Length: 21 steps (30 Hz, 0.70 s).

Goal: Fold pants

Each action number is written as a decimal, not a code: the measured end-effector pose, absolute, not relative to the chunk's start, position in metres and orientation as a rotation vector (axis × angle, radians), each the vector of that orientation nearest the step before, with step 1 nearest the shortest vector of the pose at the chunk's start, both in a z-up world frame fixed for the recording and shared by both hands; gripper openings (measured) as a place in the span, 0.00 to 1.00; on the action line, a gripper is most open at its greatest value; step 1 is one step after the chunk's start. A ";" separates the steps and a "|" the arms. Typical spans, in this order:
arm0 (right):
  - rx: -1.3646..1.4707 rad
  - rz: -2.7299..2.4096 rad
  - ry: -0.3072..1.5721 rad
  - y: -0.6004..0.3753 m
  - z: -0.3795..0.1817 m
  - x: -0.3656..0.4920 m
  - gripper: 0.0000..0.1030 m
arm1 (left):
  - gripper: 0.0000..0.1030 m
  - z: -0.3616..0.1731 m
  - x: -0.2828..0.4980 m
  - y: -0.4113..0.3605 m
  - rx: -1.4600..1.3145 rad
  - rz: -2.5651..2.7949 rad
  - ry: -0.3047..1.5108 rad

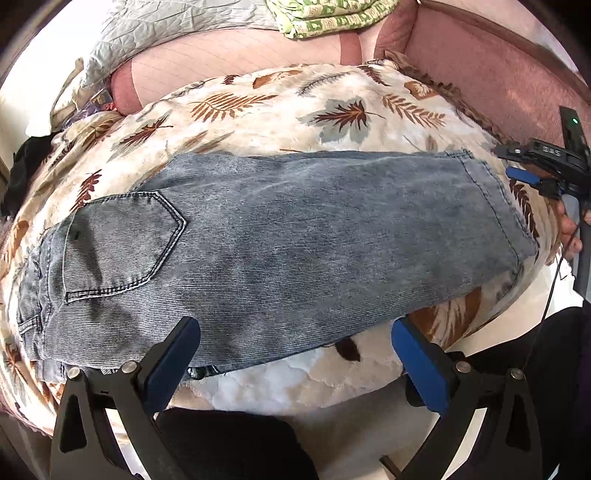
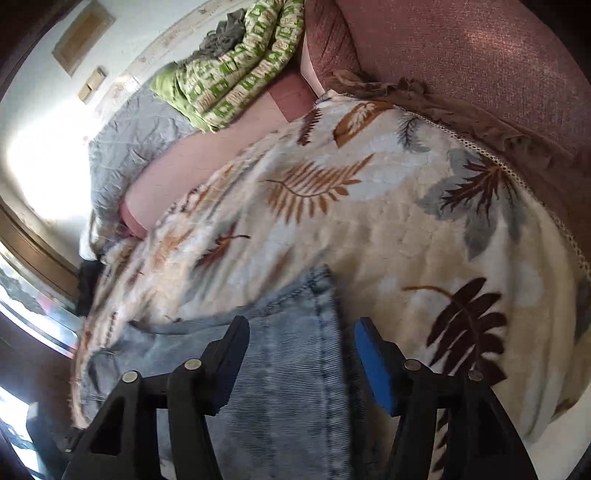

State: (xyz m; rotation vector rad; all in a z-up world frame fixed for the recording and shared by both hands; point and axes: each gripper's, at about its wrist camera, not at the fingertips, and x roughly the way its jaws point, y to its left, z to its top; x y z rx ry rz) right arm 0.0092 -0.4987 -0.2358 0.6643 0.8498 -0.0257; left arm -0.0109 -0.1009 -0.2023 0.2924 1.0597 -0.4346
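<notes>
Denim, faded blue-grey, lay folded lengthwise across a cream blanket (image 1: 295, 110) printed with brown and grey leaves: the pants (image 1: 280, 236) stretched from a back pocket (image 1: 125, 243) on the left of the left wrist view to the hemmed leg ends (image 1: 495, 199) on the right. The blanket covered a pink sofa (image 1: 480, 66), and a green patterned cloth (image 1: 332, 18) sat folded at the back beside a grey quilted cover (image 1: 166, 26).

The left gripper (image 1: 295, 343) hung over the near edge of the pants with its jaws spread wide, one blue pad over denim, the other over bare blanket, gripping nothing.

At the right edge of that view the right gripper (image 1: 532, 177) was seen side-on, just beyond the leg ends, with part of a hand (image 1: 569, 229) behind it. Its black body carried small white lettering (too small and turned to read) and a green light (image 1: 574, 120). From its own camera, the right gripper (image 2: 299, 339) had its jaws apart, with the hemmed leg end (image 2: 303, 332) lying below and between them; the pads did not press on the cloth. That picture was smeared with motion blur. No brand tag could be read on the pants.
</notes>
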 end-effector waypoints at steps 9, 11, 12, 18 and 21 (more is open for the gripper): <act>0.419 -0.098 0.986 -0.482 -0.254 0.042 0.14 | 1.00 -0.200 -0.014 -0.100 0.314 -0.393 1.064; 0.391 -0.106 0.910 -0.479 -0.238 0.037 0.14 | 1.00 -0.202 -0.013 -0.099 0.313 -0.384 1.078; 0.407 -0.107 0.882 -0.481 -0.232 0.036 0.14 | 1.00 -0.203 -0.012 -0.099 0.311 -0.381 1.087; 0.453 -0.143 0.876 -0.488 -0.242 0.054 0.13 | 1.00 -0.208 -0.009 -0.100 0.304 -0.373 1.102; 0.455 -0.172 0.957 -0.486 -0.263 0.069 0.25 | 1.00 -0.209 -0.008 -0.099 0.285 -0.373 1.118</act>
